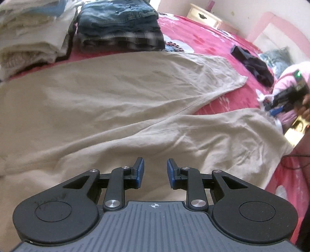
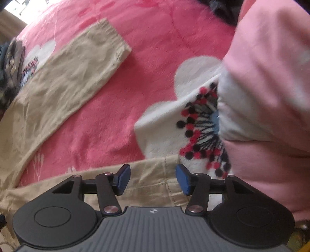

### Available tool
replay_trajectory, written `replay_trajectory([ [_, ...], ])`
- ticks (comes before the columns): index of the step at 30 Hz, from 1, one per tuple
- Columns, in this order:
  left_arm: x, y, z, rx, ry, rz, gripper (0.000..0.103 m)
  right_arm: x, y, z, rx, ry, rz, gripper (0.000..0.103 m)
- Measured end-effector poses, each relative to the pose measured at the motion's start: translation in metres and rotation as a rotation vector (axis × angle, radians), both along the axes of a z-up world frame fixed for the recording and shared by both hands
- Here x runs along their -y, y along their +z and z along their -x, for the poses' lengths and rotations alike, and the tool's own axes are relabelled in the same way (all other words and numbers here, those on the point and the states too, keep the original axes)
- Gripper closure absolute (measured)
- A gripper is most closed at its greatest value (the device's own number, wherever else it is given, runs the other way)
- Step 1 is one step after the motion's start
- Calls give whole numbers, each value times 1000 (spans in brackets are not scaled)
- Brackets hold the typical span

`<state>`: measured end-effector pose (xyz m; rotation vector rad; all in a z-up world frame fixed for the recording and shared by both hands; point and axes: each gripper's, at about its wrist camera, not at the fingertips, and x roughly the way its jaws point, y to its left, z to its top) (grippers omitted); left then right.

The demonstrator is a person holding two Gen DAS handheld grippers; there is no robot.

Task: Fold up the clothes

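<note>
Beige trousers [image 1: 116, 97] lie spread across the pink bedspread, their two legs running off to the right. My left gripper [image 1: 156, 170] hovers over the nearer leg, blue pads apart, with nothing between them. In the right wrist view, my right gripper [image 2: 153, 178] stands open just above the hem end of the near leg [image 2: 151, 188]. The other leg [image 2: 67, 77] lies flat at upper left. The right gripper [image 1: 284, 100] also shows at the far right of the left wrist view, held by a hand.
Two stacks of folded clothes sit at the back: a white pile [image 1: 29, 38] and a jeans pile [image 1: 120, 23]. A dark garment [image 1: 251, 64] lies at right. A pink cloth bundle [image 2: 271, 77] crowds the right gripper. A nightstand [image 1: 205, 15] stands beyond the flowered bedspread [image 2: 155, 58].
</note>
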<state>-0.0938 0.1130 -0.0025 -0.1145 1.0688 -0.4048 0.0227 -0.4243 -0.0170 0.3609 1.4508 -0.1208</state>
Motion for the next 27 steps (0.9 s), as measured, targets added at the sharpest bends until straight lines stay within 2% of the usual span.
replay_trajectory([
  [4, -5, -9, -4, -25, 21, 36, 78, -4, -3, 2, -4, 46, 5, 44],
  [9, -2, -17, -9, -32, 0, 34, 78, -1, 6, 2, 40, 69, 91, 44],
  [13, 2, -21, -13, -30, -28, 37, 78, 3, -4, 4, 4, 65, 48, 42],
  [14, 3, -22, -13, -29, -33, 36, 78, 1, -2, 6, 13, 80, 53, 47],
  [16, 5, -24, -14, -25, -44, 35, 78, -4, 2, 10, 32, 115, 76, 65],
  [17, 5, -26, -13, -25, -44, 35, 78, -8, 7, 13, 48, 132, 88, 81],
  [18, 4, -27, -13, -24, -43, 35, 78, -11, 12, 15, 67, 148, 95, 86],
  [23, 2, -31, -11, -23, -41, 28, 78, -41, 52, 31, 252, 299, 318, 89],
  [25, 3, -34, -10, -30, -50, 14, 78, -55, 48, 34, 278, 372, 404, 89],
  [27, 4, -37, -9, -30, -62, 3, 78, -65, 29, 31, 268, 434, 475, 88],
])
